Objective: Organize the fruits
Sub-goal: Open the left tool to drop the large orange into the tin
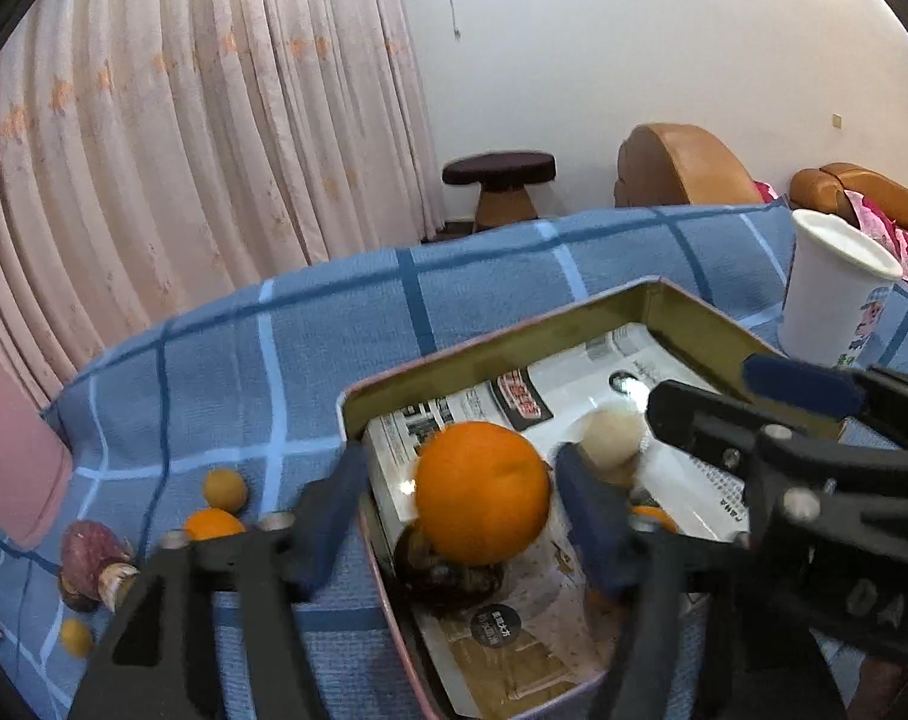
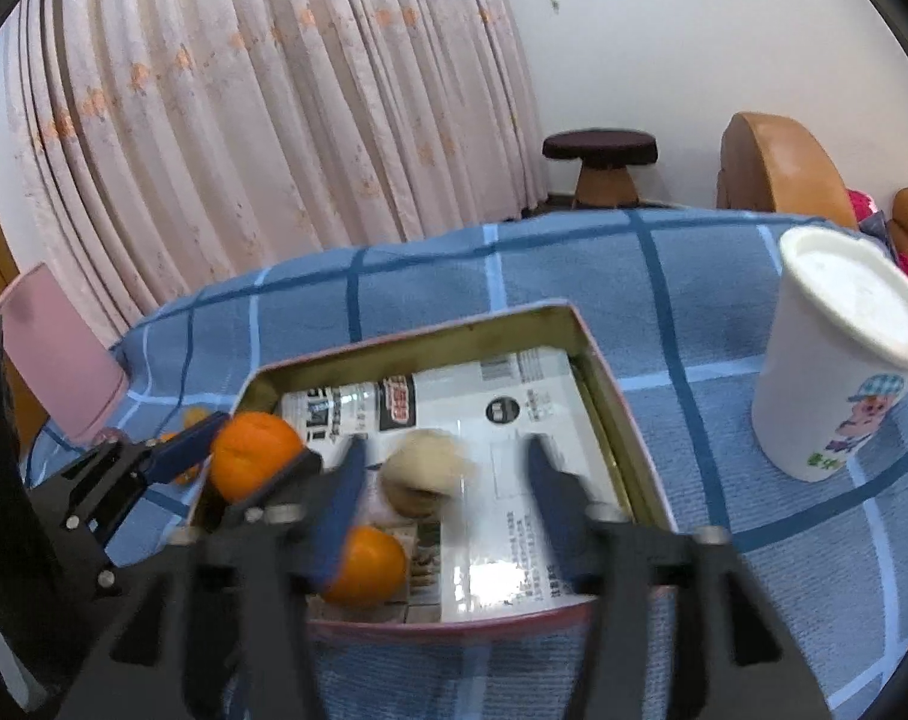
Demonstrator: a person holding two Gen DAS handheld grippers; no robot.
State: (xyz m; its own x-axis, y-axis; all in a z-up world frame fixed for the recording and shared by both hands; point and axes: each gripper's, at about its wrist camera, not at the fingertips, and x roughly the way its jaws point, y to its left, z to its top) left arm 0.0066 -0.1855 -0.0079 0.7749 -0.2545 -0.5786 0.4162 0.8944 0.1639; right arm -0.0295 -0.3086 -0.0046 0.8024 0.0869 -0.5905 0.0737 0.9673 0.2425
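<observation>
My left gripper (image 1: 457, 498) is over the near left corner of the metal tray (image 1: 514, 342). Its two blue fingers (image 1: 328, 510) are spread wide. A big orange (image 1: 483, 492) sits between them, but I see a gap on each side, so the fingers are not squeezing it. I cannot tell if the orange is lying on something or is in the air.

My right gripper (image 2: 442, 498) is over the near side of the same tray. Its fingers are wide apart too and hold nothing. Between them, a bit farther in, there is a pale round fruit (image 2: 424, 471). It looks blurry. A second orange (image 2: 367, 564) lies in the tray by the near wall, just beside my right gripper's left finger.

The tray has printed paper (image 2: 502, 420) on its bottom. It sits on a blue checked cloth (image 1: 214, 372).

More fruits lie on the cloth, left of the tray: a small brown round fruit (image 1: 225, 489), a small orange one (image 1: 211, 525), a tiny yellow one (image 1: 76, 637), and a purple lumpy thing (image 1: 91, 558).

A tall white cup (image 2: 838, 360) stands on the cloth to the right of the tray. A pink thing (image 2: 58, 354) stands at the far left.
</observation>
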